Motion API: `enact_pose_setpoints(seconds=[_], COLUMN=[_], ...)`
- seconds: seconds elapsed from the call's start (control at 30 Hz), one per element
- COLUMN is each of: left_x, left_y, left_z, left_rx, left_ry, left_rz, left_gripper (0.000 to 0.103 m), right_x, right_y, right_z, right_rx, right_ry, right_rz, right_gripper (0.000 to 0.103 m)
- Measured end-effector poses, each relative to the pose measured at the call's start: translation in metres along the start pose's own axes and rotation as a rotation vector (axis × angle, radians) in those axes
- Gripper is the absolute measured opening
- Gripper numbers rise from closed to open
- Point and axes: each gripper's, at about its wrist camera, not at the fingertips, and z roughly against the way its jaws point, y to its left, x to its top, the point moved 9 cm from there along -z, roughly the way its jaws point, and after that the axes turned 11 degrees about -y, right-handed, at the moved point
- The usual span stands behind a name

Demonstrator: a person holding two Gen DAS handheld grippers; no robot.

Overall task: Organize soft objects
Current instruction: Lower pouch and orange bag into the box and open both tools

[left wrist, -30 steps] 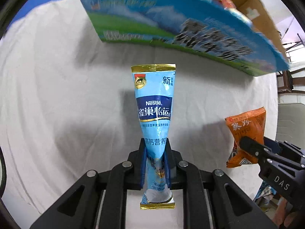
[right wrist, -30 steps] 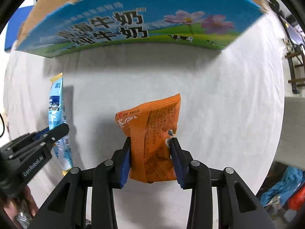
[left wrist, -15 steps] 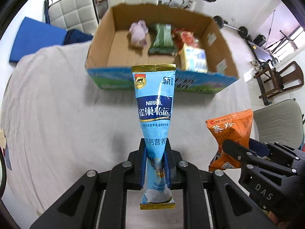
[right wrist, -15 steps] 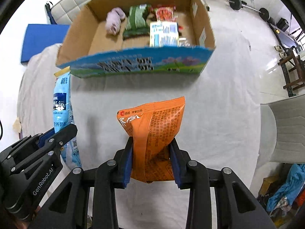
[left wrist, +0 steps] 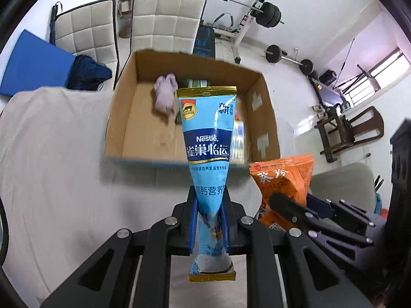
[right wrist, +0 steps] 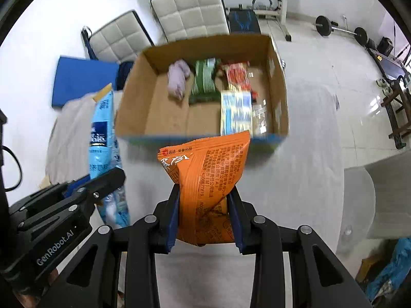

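While tongs [left wrist: 208, 215] pinch a glossy blue sachet [left wrist: 207, 138], cardboard box [left wrist: 143, 113] gapes.

"Nestlé" on blue sachet [left wrist: 208, 138], "GenRobot.AI" on left gripper [right wrist: 113, 179], orange packet [right wrist: 205, 174] print likely illegible

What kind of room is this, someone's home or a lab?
Most likely a home room doubling as a gym: a weight bench with barbell stands behind, padded white chairs beside a cloth-covered table, wooden chairs nearby.
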Motion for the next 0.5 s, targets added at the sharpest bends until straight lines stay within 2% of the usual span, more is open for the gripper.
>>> enact_pose_setpoints(seconds=[0.1, 0.2, 0.37, 0.5], left_x=[0.034, 0.061, 0.08, 0.078], left_y=[0.01, 0.024, 0.046, 0.064], left_z=[-0.018, -0.049, -0.101, -0.145], left_rx=[0.02, 0.031, 0.057, 0.06], left_ry=[-0.005, 0.037, 0.116, 0.202], left_rz=[-0.012, -0.005, 0.017, 0.043], left_gripper=[0.013, 0.013, 0.013, 0.013], right_x=[0.029, 0.054, 0.084, 0.087], right_y=[0.004, 0.005, 0.005, 0.007], right_z=[-0.013, -0.036, -0.094, -0.148], right_rx=[-0.007, -0.022, -0.031, -0.037], right_ry=[-0.02, -0.023, 0.017, 0.082], right_rz=[0.004, 0.005, -0.028, -0.042], right_gripper=[0.037, 0.037, 0.037, 0.037])
